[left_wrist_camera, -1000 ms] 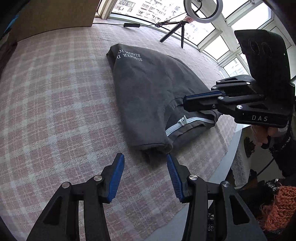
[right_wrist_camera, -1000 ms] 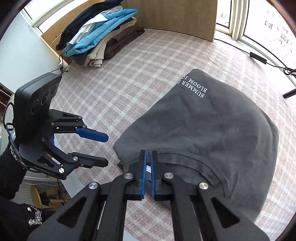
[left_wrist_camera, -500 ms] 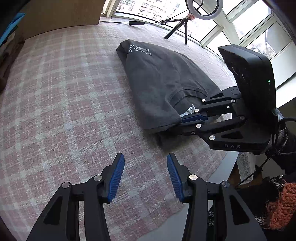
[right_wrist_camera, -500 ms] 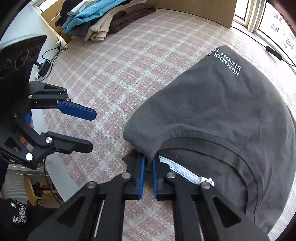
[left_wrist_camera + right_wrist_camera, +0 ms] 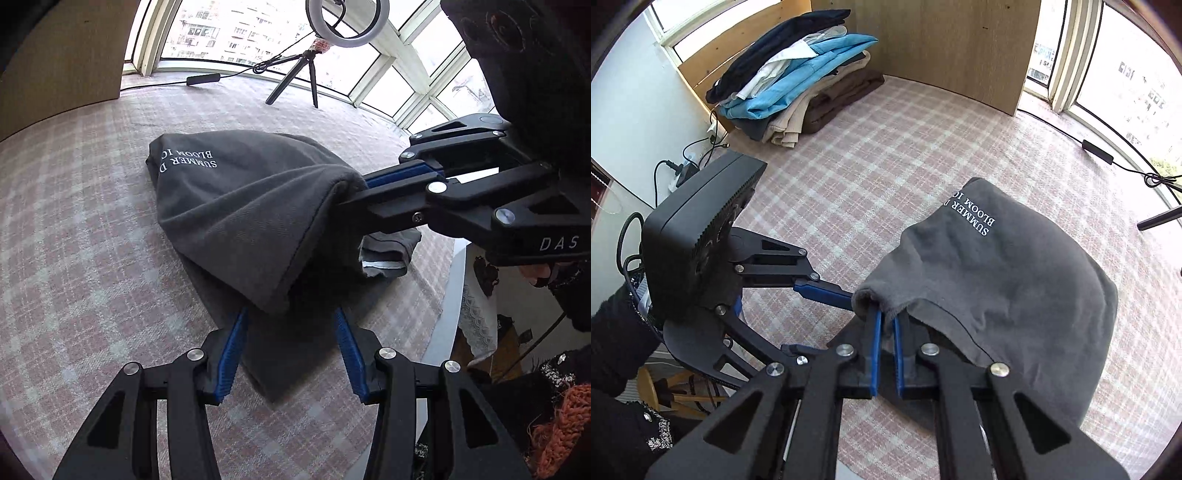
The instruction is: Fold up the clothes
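A dark grey T-shirt (image 5: 236,206) with white lettering lies on the pink plaid cloth (image 5: 74,229), its near edge lifted off the surface. My right gripper (image 5: 885,321) is shut on that raised edge, and the shirt (image 5: 1015,273) drapes away over its right finger. In the left wrist view the right gripper (image 5: 354,192) comes in from the right, its tips buried in the fold. My left gripper (image 5: 291,321) is open, its blue pads (image 5: 232,347) on either side of the hanging corner. One blue finger (image 5: 823,290) touches that corner.
A pile of folded clothes (image 5: 798,88) sits at the far corner by a wooden board (image 5: 923,40). A ring light on a tripod (image 5: 314,55) and a black adapter (image 5: 203,78) stand near the windows. The table's edge (image 5: 443,314) runs close on the right.
The right gripper has raised the shirt's edge higher off the cloth. The left gripper has moved forward, so the hanging corner now lies between its open fingers.
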The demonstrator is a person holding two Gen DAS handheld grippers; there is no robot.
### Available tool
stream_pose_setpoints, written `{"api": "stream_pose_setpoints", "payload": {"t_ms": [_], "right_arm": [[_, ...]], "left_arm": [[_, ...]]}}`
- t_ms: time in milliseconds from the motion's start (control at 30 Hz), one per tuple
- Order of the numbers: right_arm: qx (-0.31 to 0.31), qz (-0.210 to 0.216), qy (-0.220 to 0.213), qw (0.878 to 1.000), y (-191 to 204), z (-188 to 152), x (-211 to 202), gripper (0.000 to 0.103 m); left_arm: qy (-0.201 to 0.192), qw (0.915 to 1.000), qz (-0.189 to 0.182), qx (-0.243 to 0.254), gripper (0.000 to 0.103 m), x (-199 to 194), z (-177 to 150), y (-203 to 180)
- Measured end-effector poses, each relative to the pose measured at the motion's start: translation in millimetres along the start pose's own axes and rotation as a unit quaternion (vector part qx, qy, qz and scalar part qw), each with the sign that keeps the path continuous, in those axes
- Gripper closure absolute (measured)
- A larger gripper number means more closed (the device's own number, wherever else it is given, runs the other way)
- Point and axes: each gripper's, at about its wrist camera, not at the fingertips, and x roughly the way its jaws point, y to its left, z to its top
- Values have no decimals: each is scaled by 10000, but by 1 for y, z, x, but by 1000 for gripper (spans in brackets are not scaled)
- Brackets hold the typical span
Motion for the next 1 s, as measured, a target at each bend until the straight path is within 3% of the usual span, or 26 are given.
{"api": "stream_pose_setpoints", "payload": {"t_ms": [100,333,433,600,733,800,900,1000], "right_arm": [[31,75,11,10000,-2,-2,0,97],[47,338,257,9991,-2,-12,21,97],[-164,171,349,9991,7,-17,26,97],[-332,48,320,9989,11,-18,19,97],[-445,9,289,9986,13,-14,15,97],[-487,-10,277,9984,14,-13,14,96],[-558,-33,279,9980,15,-12,14,96],[-636,-53,299,9975,16,-12,14,95]], "left_arm": [[-446,9952,-807,-329,57,8,3,0],[-652,9791,-1499,-1206,54,29,-21,11],[-581,9820,-1278,-1263,54,6,-39,10],[-944,9909,-183,-939,44,-56,-52,13],[-1051,9895,-235,-959,45,-46,-32,24],[-981,9919,-328,-741,55,-28,-25,18],[-1034,9869,-874,-879,55,4,-15,13],[-1151,9821,-1167,-923,55,10,-12,12]]}}
